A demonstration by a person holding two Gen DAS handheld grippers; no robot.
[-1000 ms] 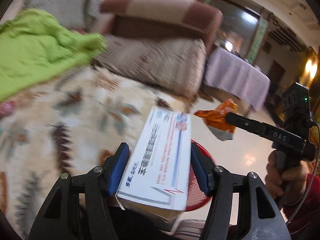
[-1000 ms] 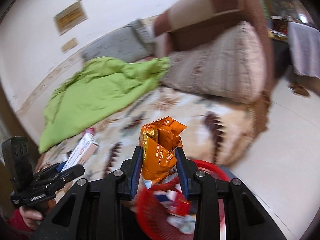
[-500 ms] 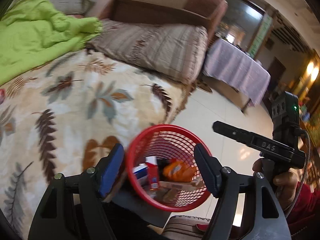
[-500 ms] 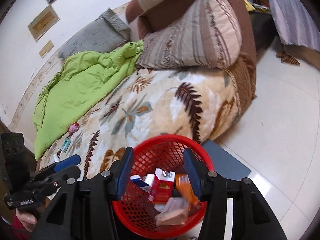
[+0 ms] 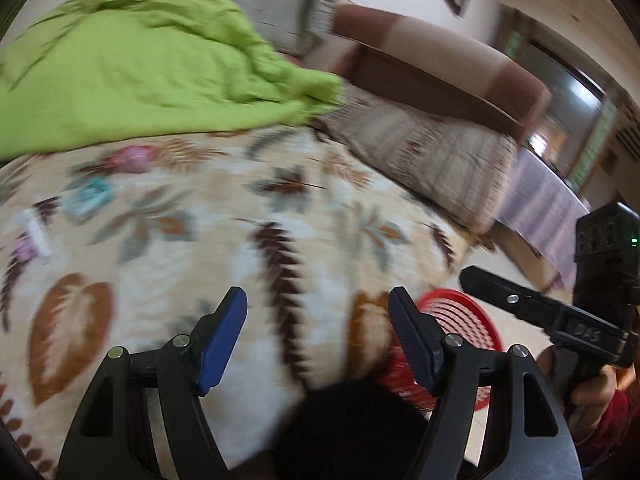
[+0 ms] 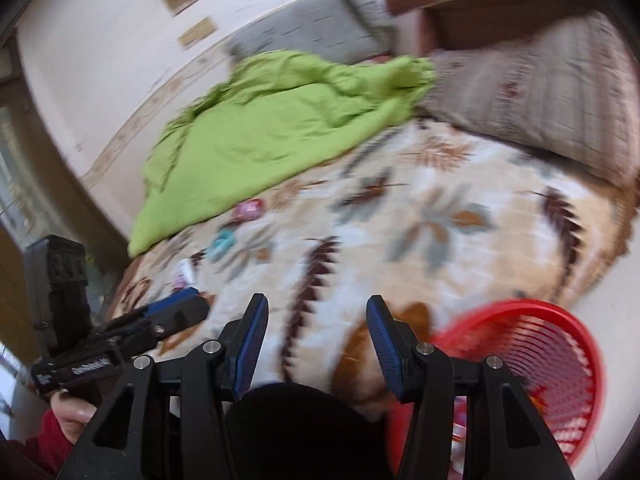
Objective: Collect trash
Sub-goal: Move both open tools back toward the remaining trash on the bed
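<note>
My left gripper hangs open and empty over the leaf-patterned bed cover. My right gripper is open too, with nothing between its blue pads. The red mesh basket stands on the floor at the bed's edge, low right of both grippers; its contents are blurred. Small trash lies far left on the cover: a pink wrapper, a teal wrapper and a white-and-purple piece. The right wrist view shows the same pink wrapper and teal wrapper beyond the left gripper.
A crumpled green blanket covers the far left of the bed. A striped pillow and a brown headboard lie at the right. Tiled floor runs past the basket. A cloth-covered table stands further off.
The left gripper let go of the white box and the right let go of the orange bag; both landed in the basket. Both grippers then swung left, away from the basket, toward the bed.
</note>
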